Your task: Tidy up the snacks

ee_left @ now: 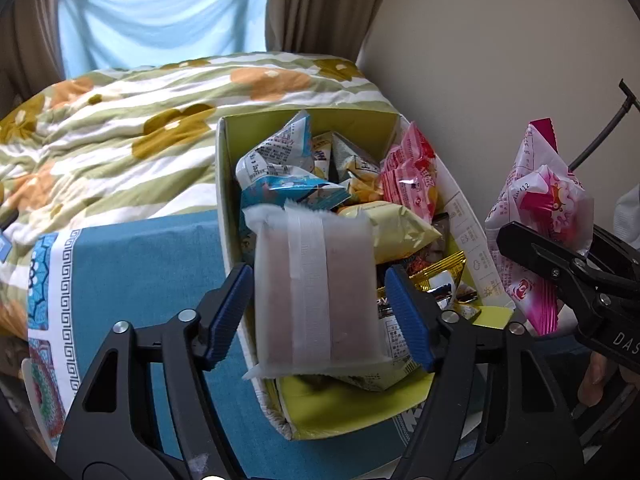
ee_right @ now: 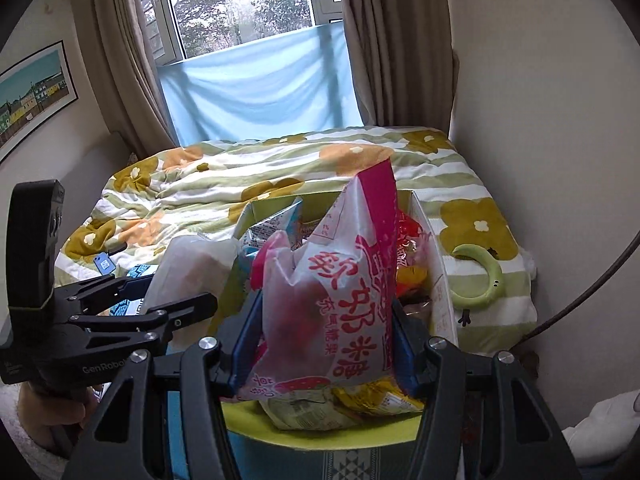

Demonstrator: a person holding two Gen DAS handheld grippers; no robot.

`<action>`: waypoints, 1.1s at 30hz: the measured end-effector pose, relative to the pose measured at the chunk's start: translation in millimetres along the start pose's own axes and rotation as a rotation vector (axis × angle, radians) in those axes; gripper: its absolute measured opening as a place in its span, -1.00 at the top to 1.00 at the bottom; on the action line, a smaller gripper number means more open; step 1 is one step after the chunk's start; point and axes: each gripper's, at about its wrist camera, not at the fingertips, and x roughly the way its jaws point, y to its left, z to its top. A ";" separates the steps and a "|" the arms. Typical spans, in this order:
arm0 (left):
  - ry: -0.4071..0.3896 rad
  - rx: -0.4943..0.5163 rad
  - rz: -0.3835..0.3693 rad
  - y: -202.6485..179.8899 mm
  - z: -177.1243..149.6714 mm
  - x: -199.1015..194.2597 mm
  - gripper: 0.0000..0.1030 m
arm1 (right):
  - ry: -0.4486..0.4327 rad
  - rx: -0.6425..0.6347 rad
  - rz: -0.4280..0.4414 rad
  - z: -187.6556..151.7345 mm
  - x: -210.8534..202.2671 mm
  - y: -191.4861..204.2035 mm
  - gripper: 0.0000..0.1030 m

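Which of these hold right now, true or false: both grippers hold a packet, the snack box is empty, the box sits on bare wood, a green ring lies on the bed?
1. The left gripper has a frosted white rectangular packet between its blue pads. True.
2. The right gripper is empty. False: it is shut on a pink-and-white crinkled snack bag.
3. The yellow-green cardboard box is empty. False: it is full of mixed snack packets.
4. The box sits on bare wood. False: it sits on a teal patterned cloth.
5. A pale green ring lies on the floral striped quilt. True.
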 end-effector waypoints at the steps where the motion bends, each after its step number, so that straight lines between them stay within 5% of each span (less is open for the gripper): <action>1: -0.013 -0.011 0.017 -1.6 -3.1 -2.2 -0.83 | 0.011 -0.007 0.014 -0.4 2.6 -5.4 -0.03; 3: -0.042 -0.044 0.055 1.6 -8.6 -8.5 -1.00 | 0.032 -0.020 0.047 -0.7 7.8 -15.4 -0.03; 13: -0.021 -0.093 0.205 4.7 -35.5 -34.9 -1.00 | 0.069 -0.086 0.186 6.2 23.0 -30.3 -0.03; 24: -0.019 -0.166 0.270 17.1 -41.2 -51.1 -1.00 | 0.141 -0.154 0.259 24.1 53.3 -3.0 -0.07; 27: -0.020 -0.175 0.284 21.1 -50.4 -59.6 -1.00 | 0.116 -0.143 0.268 21.2 56.3 -0.7 -0.27; 29: -0.025 -0.178 0.297 24.7 -56.5 -65.8 -1.00 | 0.052 -0.139 0.255 15.8 46.9 -1.5 -0.99; 33: -0.039 -0.175 0.292 31.1 -65.9 -76.5 -1.00 | 0.041 -0.100 0.227 -3.7 32.2 -7.7 -0.99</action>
